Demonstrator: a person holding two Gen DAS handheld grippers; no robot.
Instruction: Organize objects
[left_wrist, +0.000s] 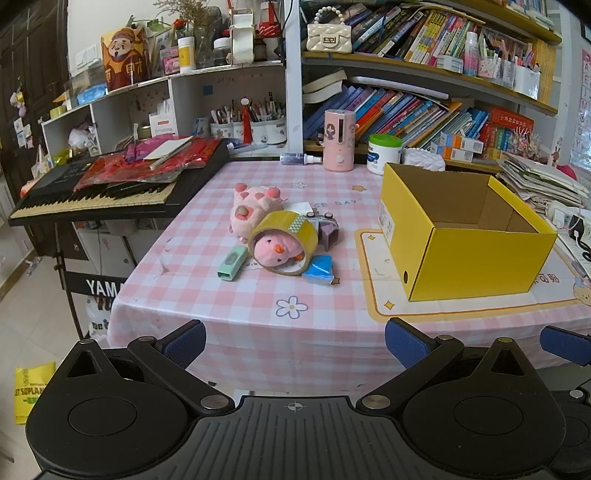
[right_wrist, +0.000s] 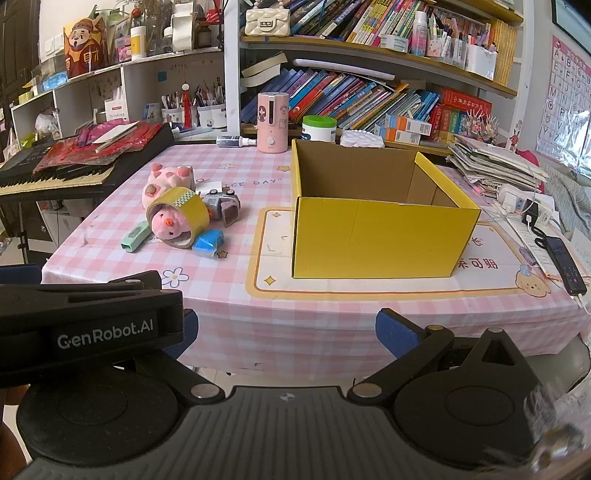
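Crowded bookshelves (left_wrist: 406, 99) filled the top of both views, and a keyboard (left_wrist: 110, 192) piled with red papers sat at the left edge above the floor. Below them the bench (left_wrist: 258, 314), under a pink checked cloth, took up the middle of each frame. In the left wrist view a small heap lay at centre: a pink plush chick (left_wrist: 279, 251) tucked inside a roll of brown tape (left_wrist: 291, 227), a larger pink plush (left_wrist: 251, 203) behind it, a mint green case (left_wrist: 232, 263) to its left, a blue packet (left_wrist: 319, 271) at its lower right and a grey toy (left_wrist: 327, 227) just behind. The yellow box (left_wrist: 469, 236) stood open-topped and apart at centre right, on a cream mat. Along the bottom of that view the left tongs (left_wrist: 295, 341) stood wide apart with nothing between the blue pads. In the right wrist view the right tongs (right_wrist: 286, 330) were likewise spread wide and held nothing, short of the bench edge.
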